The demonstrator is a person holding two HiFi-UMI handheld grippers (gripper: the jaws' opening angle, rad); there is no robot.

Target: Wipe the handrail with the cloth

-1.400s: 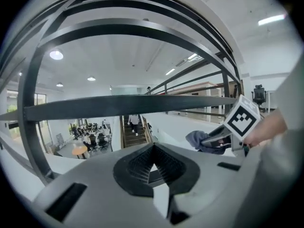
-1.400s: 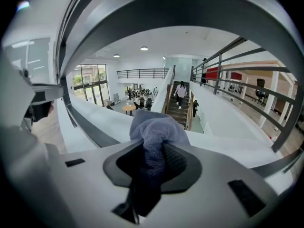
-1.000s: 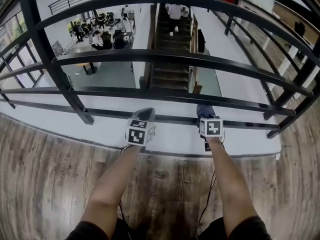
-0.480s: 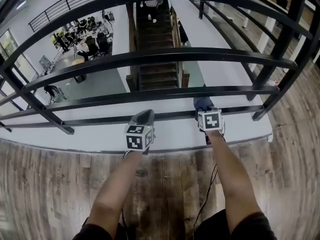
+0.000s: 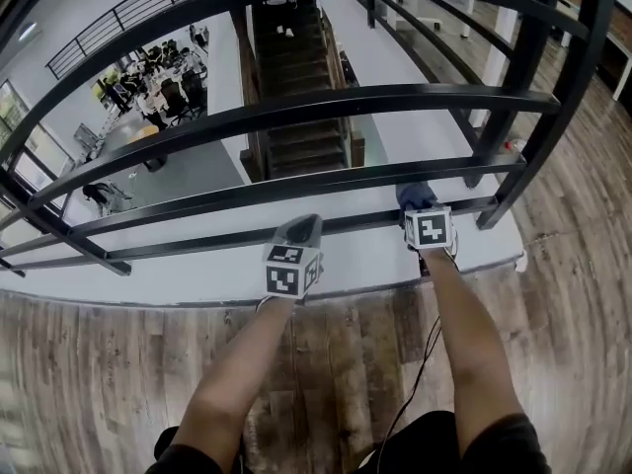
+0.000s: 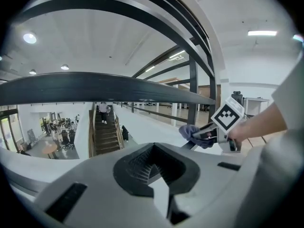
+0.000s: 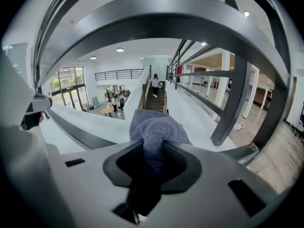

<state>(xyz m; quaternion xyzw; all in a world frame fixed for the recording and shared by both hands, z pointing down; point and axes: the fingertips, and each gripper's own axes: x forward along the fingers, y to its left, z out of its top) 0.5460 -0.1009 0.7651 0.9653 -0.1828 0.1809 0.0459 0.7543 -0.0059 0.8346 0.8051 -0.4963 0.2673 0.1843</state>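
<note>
Blue-grey cloth [image 5: 415, 196], bunched, pinched in the right gripper [image 7: 151, 163] at a low bar of the black horizontal-barred handrail [image 5: 296, 112], right of centre.

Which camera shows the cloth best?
The right gripper view: the cloth fills the centre, pinched between the jaws. The head view shows only a small blue bit; the left gripper view shows it small, far right.

Underfoot was a grey-brown wood-plank floor [image 5: 89, 383] with a thin black cable [image 5: 423, 358] trailing over it. Way down below ran a dark brown staircase [image 5: 301, 117], with a person in a white top [image 7: 155, 83] on the steps. Left of that, a bunch of people at desks [image 5: 163, 72] sat near a small round wooden table [image 7: 107, 110]. A small pale bottle-like thing [image 7: 239, 126] lay on the upper floor, and round ceiling lights [image 6: 29, 38] glowed overhead.
</note>
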